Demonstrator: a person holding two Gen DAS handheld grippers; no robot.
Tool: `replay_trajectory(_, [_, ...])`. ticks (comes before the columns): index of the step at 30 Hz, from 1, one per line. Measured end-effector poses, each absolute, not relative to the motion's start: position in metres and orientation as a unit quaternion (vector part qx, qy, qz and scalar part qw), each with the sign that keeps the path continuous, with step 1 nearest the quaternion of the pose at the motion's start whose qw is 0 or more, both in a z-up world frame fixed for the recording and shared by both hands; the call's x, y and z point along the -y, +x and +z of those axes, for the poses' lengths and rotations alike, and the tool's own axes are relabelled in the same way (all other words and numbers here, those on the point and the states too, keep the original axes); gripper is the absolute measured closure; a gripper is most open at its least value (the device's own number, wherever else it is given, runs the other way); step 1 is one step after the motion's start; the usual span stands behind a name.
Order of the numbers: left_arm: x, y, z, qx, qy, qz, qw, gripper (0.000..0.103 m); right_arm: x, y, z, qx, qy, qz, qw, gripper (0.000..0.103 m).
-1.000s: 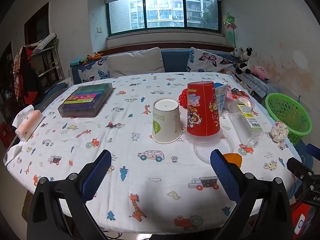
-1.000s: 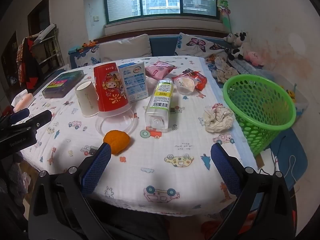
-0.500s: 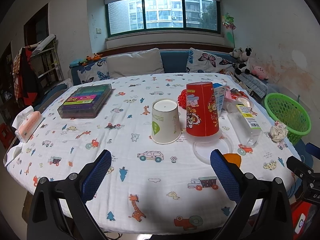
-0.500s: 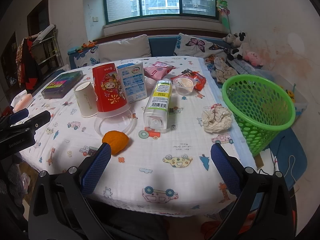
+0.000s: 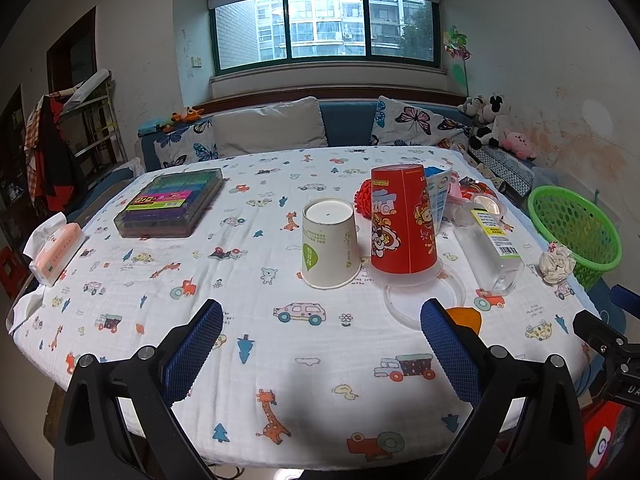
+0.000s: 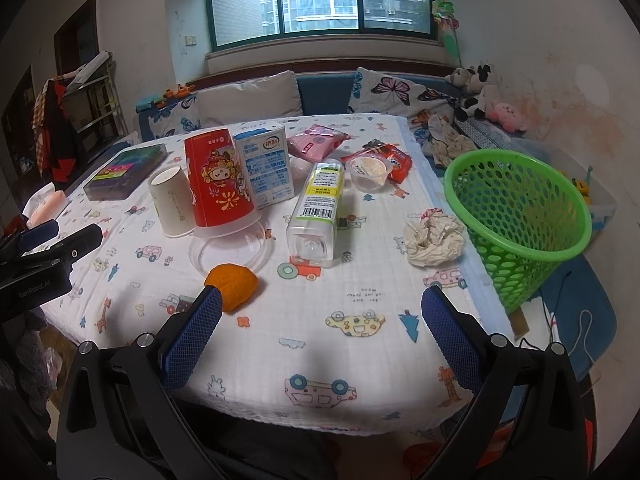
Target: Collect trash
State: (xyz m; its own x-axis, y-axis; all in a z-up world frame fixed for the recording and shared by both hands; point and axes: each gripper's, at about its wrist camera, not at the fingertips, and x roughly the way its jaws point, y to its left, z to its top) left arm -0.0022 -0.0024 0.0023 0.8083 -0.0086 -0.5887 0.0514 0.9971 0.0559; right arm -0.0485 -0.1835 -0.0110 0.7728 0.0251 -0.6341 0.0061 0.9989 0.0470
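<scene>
Trash lies on the cartoon-print tablecloth (image 6: 360,320): an upturned white paper cup (image 5: 329,249), an upturned red cup (image 5: 402,224) on a clear lid, a clear plastic bottle (image 6: 318,208) on its side, a milk carton (image 6: 266,170), an orange peel (image 6: 232,286), a crumpled tissue (image 6: 434,240) and a small plastic cup (image 6: 368,174). A green mesh basket (image 6: 516,216) stands at the table's right edge. My left gripper (image 5: 320,344) is open and empty near the front edge, short of the cups. My right gripper (image 6: 320,340) is open and empty, short of the bottle.
A box of coloured pens (image 5: 172,204) and a pink tissue pack (image 5: 56,252) sit at the table's left. Pink and red snack wrappers (image 6: 320,142) lie at the back. A cushioned bench with soft toys (image 6: 480,96) runs behind the table.
Both views have shifted slightly closer to the table. Nothing on the table has moved, and both grippers stay open.
</scene>
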Motion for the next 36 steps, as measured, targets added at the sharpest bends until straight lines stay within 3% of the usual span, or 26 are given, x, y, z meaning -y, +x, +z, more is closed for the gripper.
replay_trajectory(36, [0.0084, 0.0029, -0.0015, -0.314, 0.039, -0.017, 0.948, 0.007, 0.1862, -0.0439, -0.0127, -0.341, 0.026, 0.010, 0.940, 0.004])
